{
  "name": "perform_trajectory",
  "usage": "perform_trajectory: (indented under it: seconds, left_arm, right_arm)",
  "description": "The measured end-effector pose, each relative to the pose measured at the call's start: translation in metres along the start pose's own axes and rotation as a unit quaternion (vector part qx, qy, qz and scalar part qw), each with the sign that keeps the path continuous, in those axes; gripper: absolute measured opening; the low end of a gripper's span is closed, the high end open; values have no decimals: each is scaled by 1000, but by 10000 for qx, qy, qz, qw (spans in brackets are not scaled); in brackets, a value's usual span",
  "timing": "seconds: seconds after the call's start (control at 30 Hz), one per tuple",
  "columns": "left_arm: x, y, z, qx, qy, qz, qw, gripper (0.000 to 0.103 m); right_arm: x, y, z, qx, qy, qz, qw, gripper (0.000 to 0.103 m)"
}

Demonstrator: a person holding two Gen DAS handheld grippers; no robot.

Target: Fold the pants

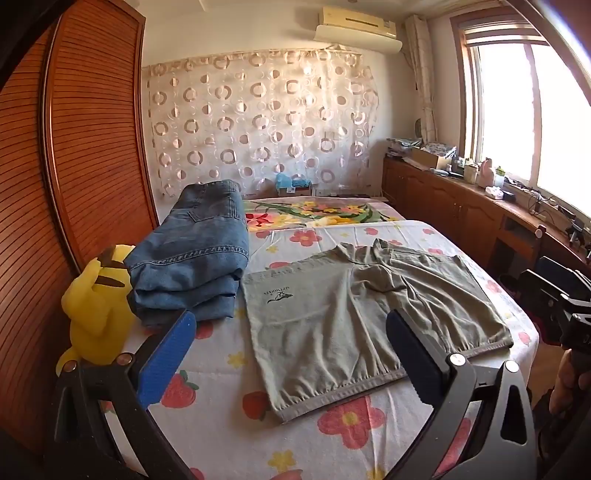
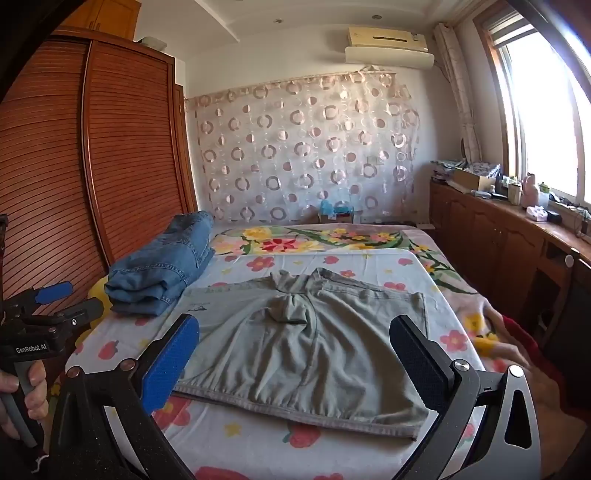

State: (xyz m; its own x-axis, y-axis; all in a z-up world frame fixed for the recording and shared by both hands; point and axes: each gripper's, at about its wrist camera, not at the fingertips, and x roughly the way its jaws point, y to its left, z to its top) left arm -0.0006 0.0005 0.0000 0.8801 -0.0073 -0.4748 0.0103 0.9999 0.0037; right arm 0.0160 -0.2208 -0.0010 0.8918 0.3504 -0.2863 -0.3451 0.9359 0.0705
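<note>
On the bed (image 1: 369, 435), over a white sheet printed with red and pink flowers and strawberries, a pair of grey-green shorts (image 1: 369, 314) lies spread flat, waistband toward the cameras and the leg ends toward the far wall. A small dark logo is printed near one corner of the fabric, and the crotch area bunches into a few folds in the middle. Just beside the shorts, on their left, sits a stack of folded blue jeans (image 1: 195, 254); its near edge lies close to the shorts' corner, though whether the two touch is hard to tell. A yellow plush toy (image 1: 96, 310) rests against the jeans on the side nearest the slatted wooden wardrobe (image 1: 92, 129).

The left hand-held gripper (image 1: 291, 354) hovers above the near edge of the shorts with its blue-padded fingers (image 1: 166, 362) spread wide, holding nothing. The right hand-held gripper (image 2: 295, 354) hangs likewise above the waistband, fingers wide apart and empty. In the right wrist view the left tool shows at the left edge, gripped by a hand.

Behind the bed hangs a sheer curtain (image 1: 258, 122) patterned with rings, an air conditioner (image 1: 358, 26) above it. A long wooden cabinet (image 1: 461, 206) runs beneath the bright window.
</note>
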Motion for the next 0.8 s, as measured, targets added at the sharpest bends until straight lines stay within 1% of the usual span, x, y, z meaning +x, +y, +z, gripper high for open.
perform_trajectory:
  seconds: [0.27, 0.3, 0.33, 0.8]
  left_arm:
    - [0, 0, 0, 30, 43, 7, 10000, 103]
    - [0, 0, 0, 30, 42, 3, 10000, 103]
    - [0, 0, 0, 34, 44, 5, 10000, 103]
    - [-1, -4, -1, 18, 12, 2, 10000, 103]
  right_arm:
    - [-2, 0, 0, 13, 13, -79, 10000, 103]
    - [-10, 3, 2, 6, -6, -58, 10000, 103]
    - [-6, 11, 2, -74, -32, -17, 10000, 103]
    - [-3, 4, 1, -80, 3, -19, 10000, 103]
